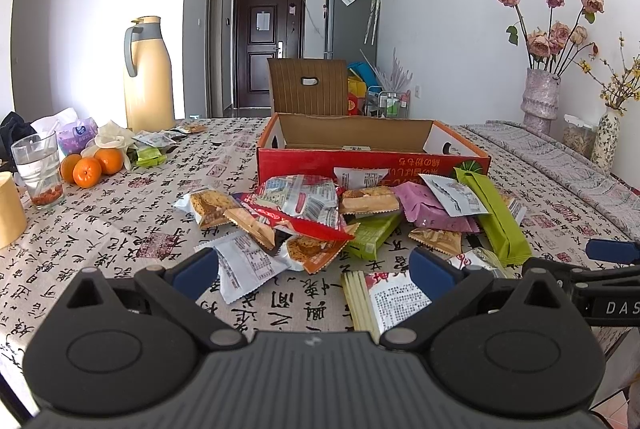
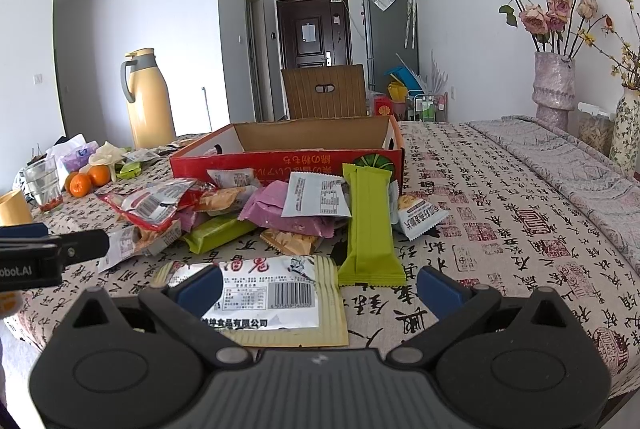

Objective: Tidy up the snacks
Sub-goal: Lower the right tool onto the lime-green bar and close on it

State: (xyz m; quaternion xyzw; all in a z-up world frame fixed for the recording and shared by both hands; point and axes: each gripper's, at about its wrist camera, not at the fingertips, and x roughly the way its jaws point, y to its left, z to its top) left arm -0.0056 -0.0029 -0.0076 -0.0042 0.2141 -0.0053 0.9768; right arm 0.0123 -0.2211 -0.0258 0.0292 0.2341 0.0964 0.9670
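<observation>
Two grippers, left gripper [image 1: 314, 271] and right gripper [image 2: 320, 287], low in frame, fingers spread wide, nothing held. Heap of mixed foil snack packets [image 1: 344, 217] at frame centre on calligraphy-print worktop [image 1: 120, 213], just in front of red open-top cardboard box [image 1: 372, 163]; box interior appears nearly empty.

Both wrist views low over table, facing snack pile [image 1: 340, 221] and red box [image 2: 288, 153]
</observation>
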